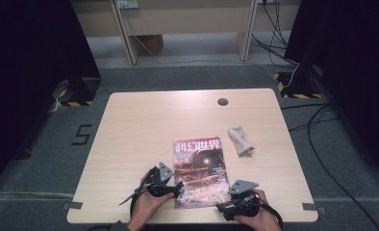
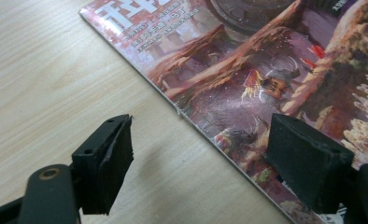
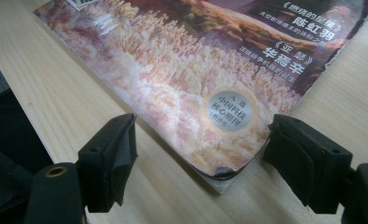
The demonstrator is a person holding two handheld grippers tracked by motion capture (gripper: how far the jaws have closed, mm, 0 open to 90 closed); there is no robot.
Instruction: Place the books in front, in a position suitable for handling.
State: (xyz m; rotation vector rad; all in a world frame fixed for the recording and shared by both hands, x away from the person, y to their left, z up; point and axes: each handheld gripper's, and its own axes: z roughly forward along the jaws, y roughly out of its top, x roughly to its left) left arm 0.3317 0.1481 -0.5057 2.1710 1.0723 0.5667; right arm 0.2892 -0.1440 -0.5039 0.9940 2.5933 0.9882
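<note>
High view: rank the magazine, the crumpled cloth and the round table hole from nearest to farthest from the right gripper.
From the right gripper:
1. Magazine, its near corner right at the gripper.
2. Crumpled cloth, farther back, just right of the magazine.
3. Round hole, near the table's far edge.

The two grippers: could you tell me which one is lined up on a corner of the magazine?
The right gripper: its open jaws flank the magazine's near corner. The left gripper straddles the long side edge instead.

A reddish-brown illustrated cover with white title lettering is borne by the magazine [image 1: 200,171]. At its two o'clock, an off-white cloth [image 1: 239,140] is noted. A pale wood-grain table [image 1: 139,125] is recorded.
</note>
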